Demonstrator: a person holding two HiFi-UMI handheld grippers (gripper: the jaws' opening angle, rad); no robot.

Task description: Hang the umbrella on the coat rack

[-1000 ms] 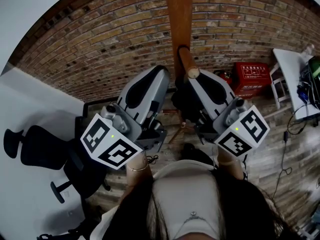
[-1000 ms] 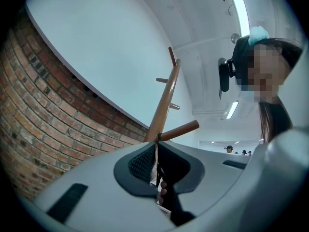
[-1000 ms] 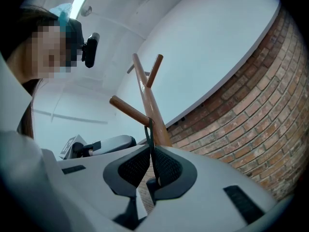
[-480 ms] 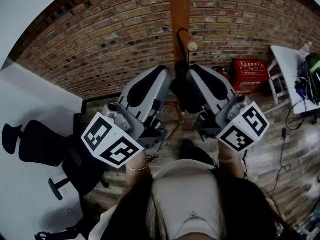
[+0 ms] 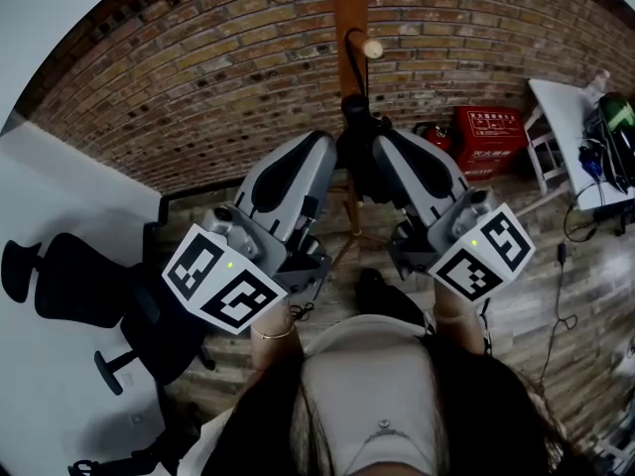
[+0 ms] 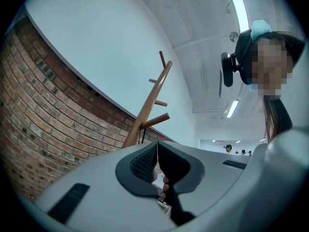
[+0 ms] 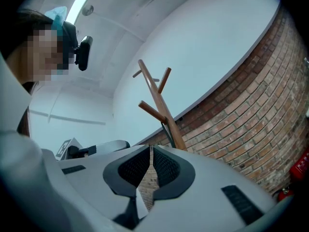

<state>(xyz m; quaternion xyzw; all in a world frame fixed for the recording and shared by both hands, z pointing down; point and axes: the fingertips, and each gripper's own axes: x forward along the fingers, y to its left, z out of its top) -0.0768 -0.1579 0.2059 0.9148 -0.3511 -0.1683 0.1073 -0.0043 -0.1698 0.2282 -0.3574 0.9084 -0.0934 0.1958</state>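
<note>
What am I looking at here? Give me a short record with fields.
Setting: brick wall, wooden coat rack
Umbrella: dark, hanging by its loop from a peg
Left gripper: jaws together, beside the umbrella
Right gripper: jaws a slit apart, empty, beside the umbrella

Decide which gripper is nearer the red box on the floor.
Right. The right gripper is just left of the red box; the left gripper is farther left, beyond the umbrella.
</note>
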